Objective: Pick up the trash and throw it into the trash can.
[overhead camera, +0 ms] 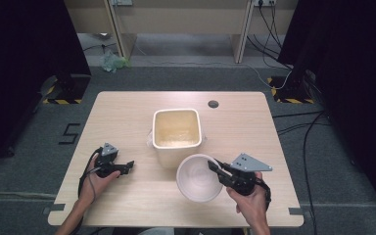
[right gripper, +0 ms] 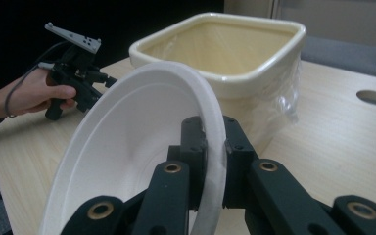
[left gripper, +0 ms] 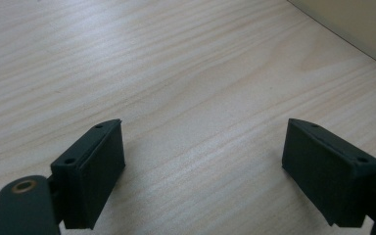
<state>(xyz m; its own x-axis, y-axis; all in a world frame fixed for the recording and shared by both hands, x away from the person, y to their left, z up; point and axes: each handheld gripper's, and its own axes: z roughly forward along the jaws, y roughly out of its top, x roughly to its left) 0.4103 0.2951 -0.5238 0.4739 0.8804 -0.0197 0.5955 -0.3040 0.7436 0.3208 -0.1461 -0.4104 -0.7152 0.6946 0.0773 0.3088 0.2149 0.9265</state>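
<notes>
A white paper bowl (overhead camera: 197, 177) hangs just above the table, near the front of a cream square bin (overhead camera: 176, 129). My right gripper (overhead camera: 214, 165) is shut on the bowl's right rim. In the right gripper view the bowl (right gripper: 127, 147) stands on edge, its rim pinched between the two black pads, with the bin (right gripper: 225, 54) behind it. My left gripper (overhead camera: 129, 165) rests low on the table to the left of the bin, pointing right. In the left gripper view its fingers (left gripper: 95, 171) stand wide apart over bare wood with nothing between them.
The wooden table (overhead camera: 127, 117) has a round cable hole (overhead camera: 213, 104) at the back right. Clear plastic film is wrapped around the bin's sides. Beyond the table lie grey carpet, cables and dark stands at both sides.
</notes>
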